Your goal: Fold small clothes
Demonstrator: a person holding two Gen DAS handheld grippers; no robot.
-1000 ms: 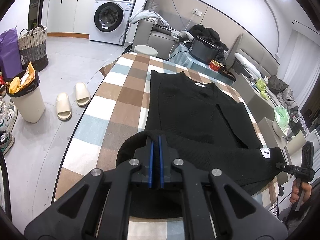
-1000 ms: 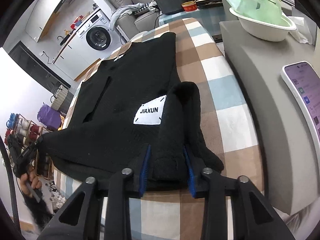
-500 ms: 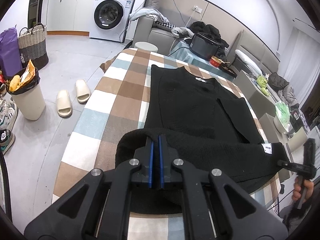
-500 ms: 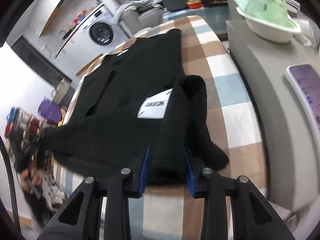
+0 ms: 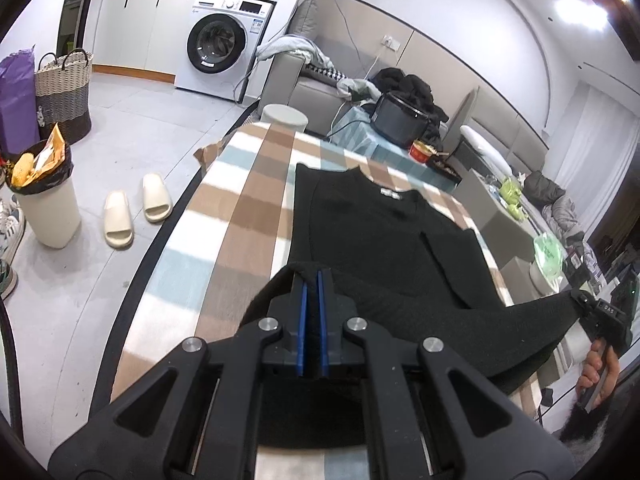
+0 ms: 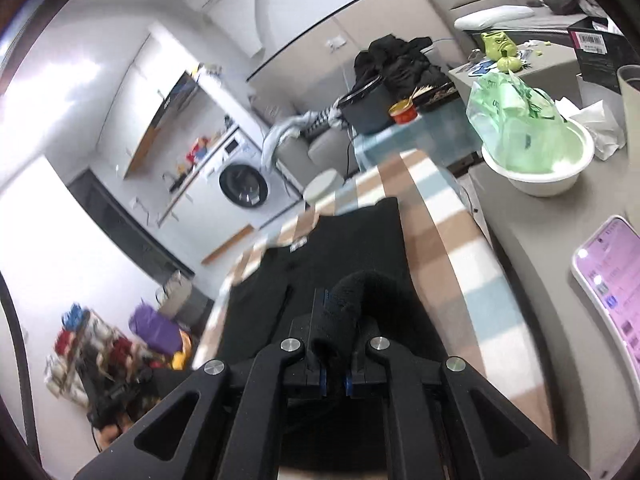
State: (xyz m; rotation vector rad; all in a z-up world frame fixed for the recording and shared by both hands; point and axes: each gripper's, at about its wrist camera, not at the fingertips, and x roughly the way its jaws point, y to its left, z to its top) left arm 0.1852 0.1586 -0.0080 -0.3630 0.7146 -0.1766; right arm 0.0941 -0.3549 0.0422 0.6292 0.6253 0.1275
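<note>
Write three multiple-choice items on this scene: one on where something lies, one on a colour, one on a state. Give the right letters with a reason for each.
1. Where does the black sweater lie?
A. in the laundry basket
B. on the checked table cover
C. on the sofa

2. What colour are the slippers on the floor?
A. cream
B. red
C. blue

3. How do the fingers of the right gripper stand?
A. wide open over bare cloth
B. shut on a fold of the sweater
C. shut on a phone

Answers: 1 B, its body is spread flat on the checked table cover. 2 A, both are pale cream against the grey floor. 3 B, black knit is bunched between the blue pads in the right wrist view.
</note>
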